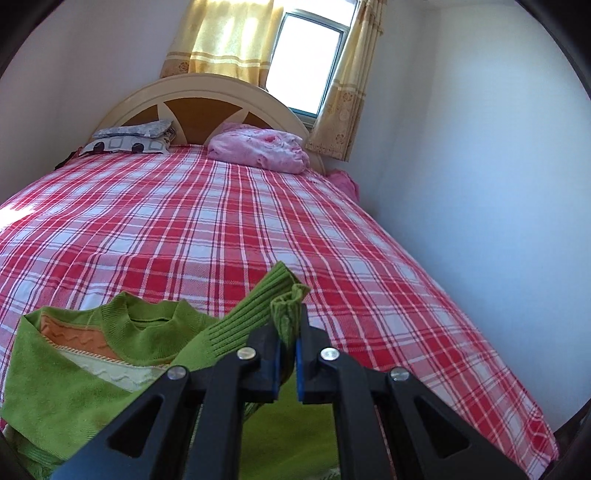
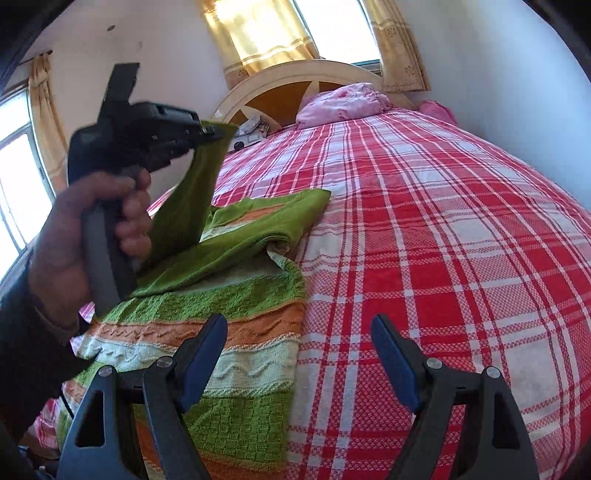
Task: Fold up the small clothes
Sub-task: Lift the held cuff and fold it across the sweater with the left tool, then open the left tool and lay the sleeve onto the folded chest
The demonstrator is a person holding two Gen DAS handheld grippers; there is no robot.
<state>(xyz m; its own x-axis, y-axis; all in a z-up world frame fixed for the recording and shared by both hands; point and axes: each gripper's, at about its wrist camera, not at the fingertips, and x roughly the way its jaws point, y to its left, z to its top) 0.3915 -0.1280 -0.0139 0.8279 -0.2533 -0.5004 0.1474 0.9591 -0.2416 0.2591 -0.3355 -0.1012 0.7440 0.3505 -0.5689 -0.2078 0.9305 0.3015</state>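
A small green knitted sweater (image 2: 236,306) with orange and cream stripes lies on the red plaid bed (image 2: 443,221). Its neckline (image 1: 140,321) shows at lower left in the left wrist view. My left gripper (image 1: 290,325) is shut on the ribbed cuff of a green sleeve (image 1: 255,314), lifted over the sweater's body. In the right wrist view that same left gripper (image 2: 218,131), held by a hand (image 2: 92,229), carries the sleeve (image 2: 188,206) above the sweater. My right gripper (image 2: 299,328) stands open over the sweater's right edge, nothing between its fingers.
A pink bundled quilt (image 1: 258,147) and patterned pillows (image 1: 129,142) lie by the headboard (image 1: 207,107). A white wall (image 1: 480,184) runs along the bed's right side. Yellow curtains (image 1: 225,33) frame a window behind.
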